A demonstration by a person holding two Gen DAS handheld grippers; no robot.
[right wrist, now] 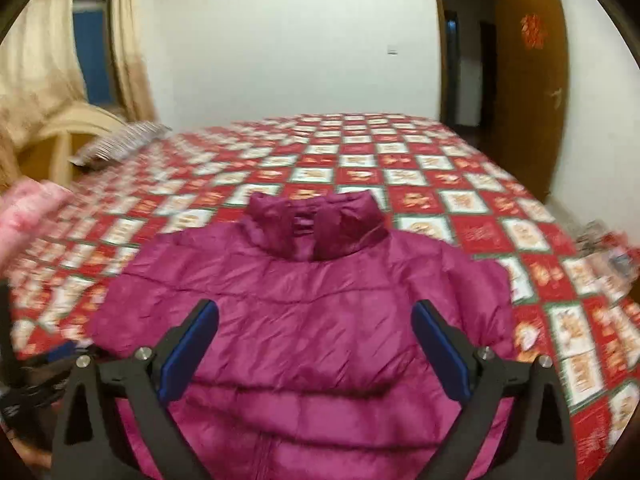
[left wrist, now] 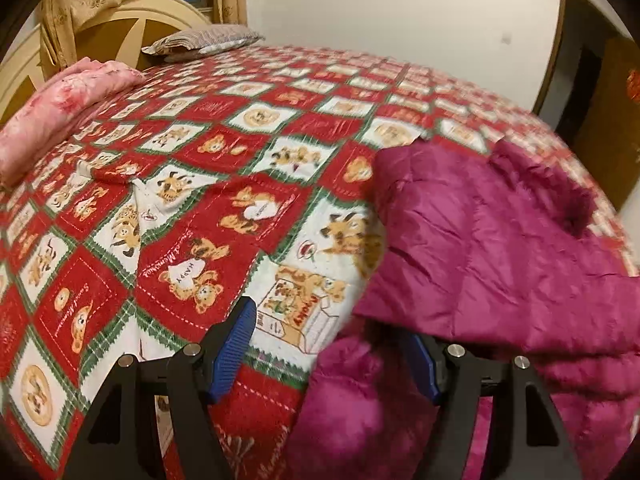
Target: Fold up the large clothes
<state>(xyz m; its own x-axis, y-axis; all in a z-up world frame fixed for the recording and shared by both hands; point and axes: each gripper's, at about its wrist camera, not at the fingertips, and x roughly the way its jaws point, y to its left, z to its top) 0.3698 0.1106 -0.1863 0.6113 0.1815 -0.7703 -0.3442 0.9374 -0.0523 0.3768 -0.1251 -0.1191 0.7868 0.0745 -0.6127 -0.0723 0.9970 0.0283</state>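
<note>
Jacket [right wrist: 320,320]: glossy quilted magenta cloth, creased. Bedspread [left wrist: 200,184]: matt printed cloth. Right tongs [right wrist: 316,332]: black plastic, ribbed blue pads [right wrist: 192,352].

The left tongs [left wrist: 328,344] stand wide apart, jaws spread; the blue pad of one finger [left wrist: 234,344] shows in full, while the other pad is half hidden behind magenta cloth. The right tongs [right wrist: 316,344] are likewise spread wide, both blue-padded fingers [right wrist: 190,350] clear and gripping nothing. In the right wrist view the left tongs show only as a dark blur at the left edge.
</note>
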